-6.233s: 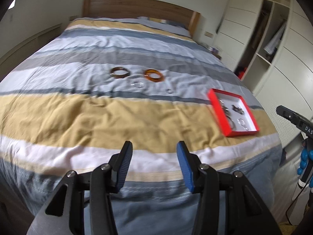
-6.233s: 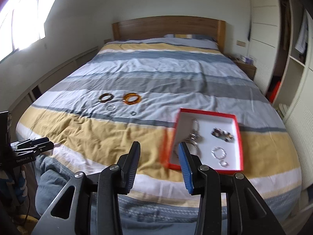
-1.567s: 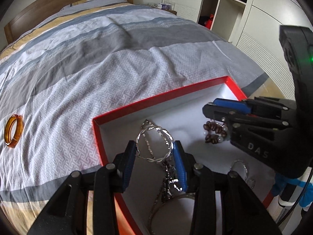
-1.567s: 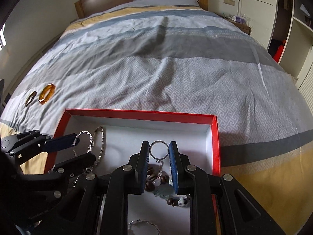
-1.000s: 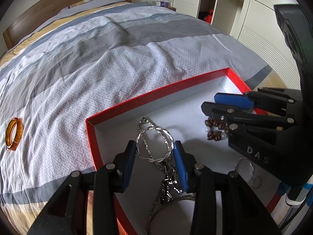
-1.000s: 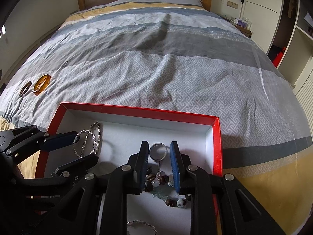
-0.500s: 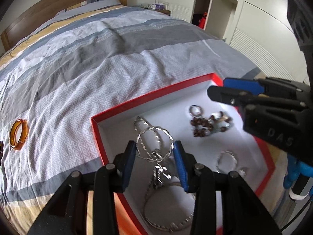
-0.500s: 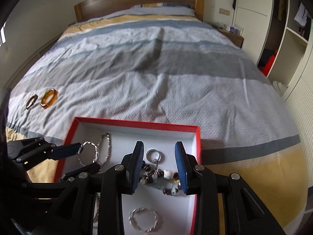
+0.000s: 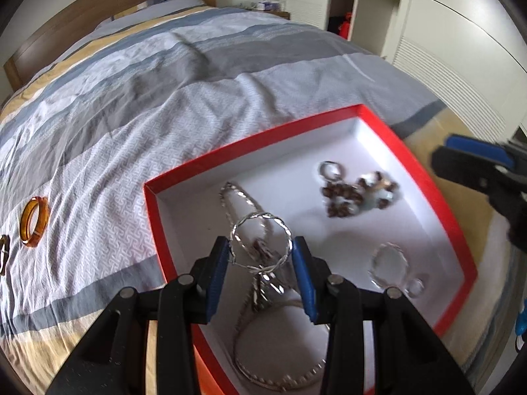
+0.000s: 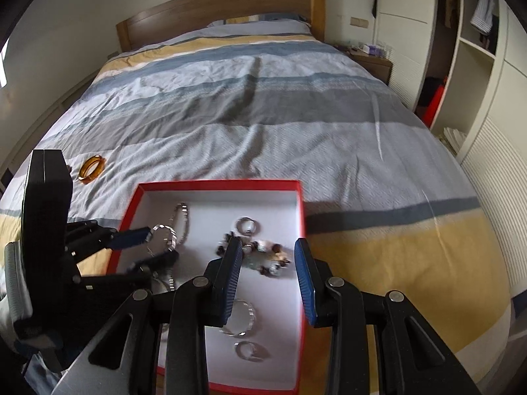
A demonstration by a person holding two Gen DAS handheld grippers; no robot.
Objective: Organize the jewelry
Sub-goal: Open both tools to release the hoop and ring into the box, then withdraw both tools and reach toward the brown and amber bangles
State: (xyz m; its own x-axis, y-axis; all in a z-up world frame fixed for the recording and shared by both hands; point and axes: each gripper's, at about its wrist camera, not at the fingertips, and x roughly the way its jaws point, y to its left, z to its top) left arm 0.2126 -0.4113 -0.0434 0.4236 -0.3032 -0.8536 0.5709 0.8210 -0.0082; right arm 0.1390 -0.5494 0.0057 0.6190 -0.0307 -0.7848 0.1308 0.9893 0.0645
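Left tongs (image 9: 262, 256) are clamped on a twisted silver bangle (image 9: 262, 242), held upright across its width just above the white floor of the red jewelry box (image 9: 428, 194); seen from the right wrist view, the same bangle (image 10: 161, 235) sits between the two blue pads over the box's left half. Right tongs (image 10: 268, 256) stand apart and hold nothing, hovering above the box with a brown beaded keychain (image 10: 260, 253) lying below the gap between their pads. Beneath and ahead of the left tongs lie a silver chain bracelet (image 9: 237, 200) and a tangle of other silver pieces; to their right lie the beaded keychain (image 9: 355, 192) and a clear ring-shaped piece (image 9: 390, 263). Off to the left of both tongs, well apart from the box, an amber bangle (image 9: 33, 222) rests on the striped duvet (image 9: 164, 82). My judgement is that the step in hand is lifting the silver bangle out of the box, perhaps to carry it toward the bangles on the duvet; the next move calls for a steady grip, since the thin hoop could slip or snag the chain under it. Beyond the bed are a wooden headboard (image 10: 224, 10), a bedside table (image 10: 372, 59) and white wardrobes (image 10: 477, 98) with open shelves.
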